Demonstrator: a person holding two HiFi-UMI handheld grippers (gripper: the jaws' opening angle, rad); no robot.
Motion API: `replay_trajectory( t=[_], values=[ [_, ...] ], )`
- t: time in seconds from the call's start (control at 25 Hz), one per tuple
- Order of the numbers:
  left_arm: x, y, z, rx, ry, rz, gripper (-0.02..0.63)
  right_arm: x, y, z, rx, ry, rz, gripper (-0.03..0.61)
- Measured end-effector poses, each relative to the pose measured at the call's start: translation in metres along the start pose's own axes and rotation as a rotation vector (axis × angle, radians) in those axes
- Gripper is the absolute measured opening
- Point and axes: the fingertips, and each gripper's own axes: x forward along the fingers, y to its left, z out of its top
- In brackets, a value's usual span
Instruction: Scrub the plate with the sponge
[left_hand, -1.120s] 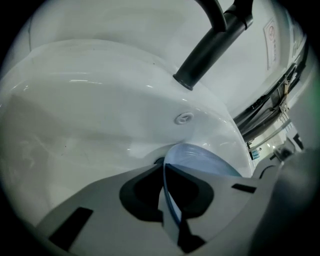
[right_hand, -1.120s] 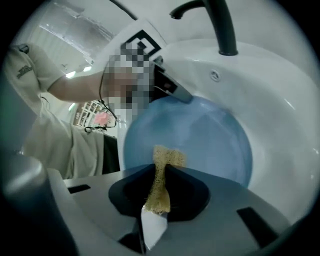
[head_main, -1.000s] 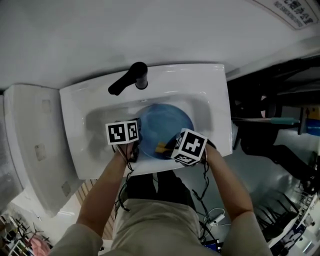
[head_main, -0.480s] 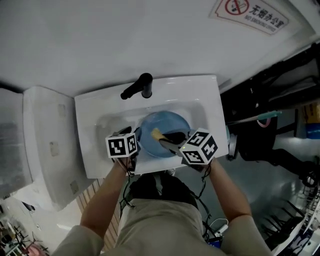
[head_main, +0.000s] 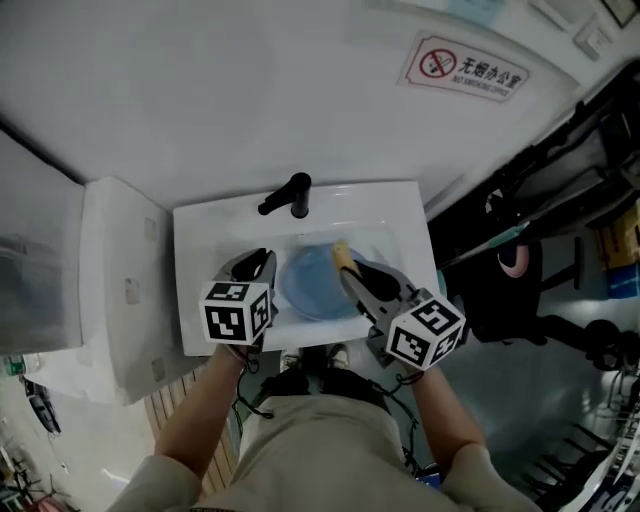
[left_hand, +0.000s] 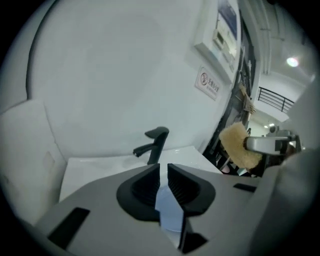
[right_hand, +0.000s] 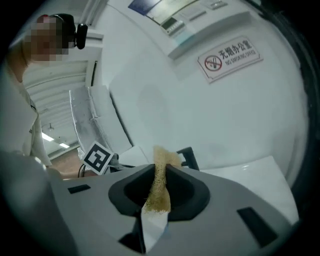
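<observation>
Right gripper (head_main: 350, 265) is clamped tight on the sponge (head_main: 342, 252) — it's up at the plate's (head_main: 315, 288) far right rim, down in the sink (head_main: 200, 300). Left gripper (head_main: 260, 262) is closing by the left rim — blue shows in its narrow gap.

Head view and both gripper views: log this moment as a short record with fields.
plate: blue, lying in the white sink, below the black faucet
left claw: closing, with the plate's left edge in the narrow gap between its jaws
right claw: shut on the tan sponge
sponge position: at the plate's far right rim; contact unclear
wall: no-smoking sign
</observation>
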Motion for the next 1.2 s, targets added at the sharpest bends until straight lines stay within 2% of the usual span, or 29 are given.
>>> replay_trajectory(
  t=[0.12, 0.32, 0.64, 0.92, 1.04, 1.2],
  values=[
    [-0.032, -0.015, 0.033, 0.092, -0.098, 0.008, 0.04, -0.019, 0.021, 0.03, -0.038, -0.071, -0.01, 0.074],
    [-0.088, -0.029, 0.085, 0.182, -0.247, 0.031, 0.017, -0.054, 0.059, 0.087, -0.101, -0.182, 0.01, 0.075],
    [-0.175, -0.065, 0.142, 0.316, -0.447, 0.051, 0.008, -0.113, 0.116, 0.153, -0.327, -0.359, -0.042, 0.074],
    [-0.22, -0.101, 0.169, 0.442, -0.586, 0.083, 0.006, -0.158, 0.139, 0.172, -0.397, -0.452, -0.113, 0.071],
    [-0.228, -0.116, 0.168, 0.427, -0.604, 0.049, 0.006, -0.171, 0.143, 0.169, -0.397, -0.449, -0.12, 0.071],
    [-0.228, -0.128, 0.158, 0.422, -0.587, 0.004, 0.006, -0.182, 0.137, 0.16, -0.379, -0.425, -0.147, 0.071]
  ],
)
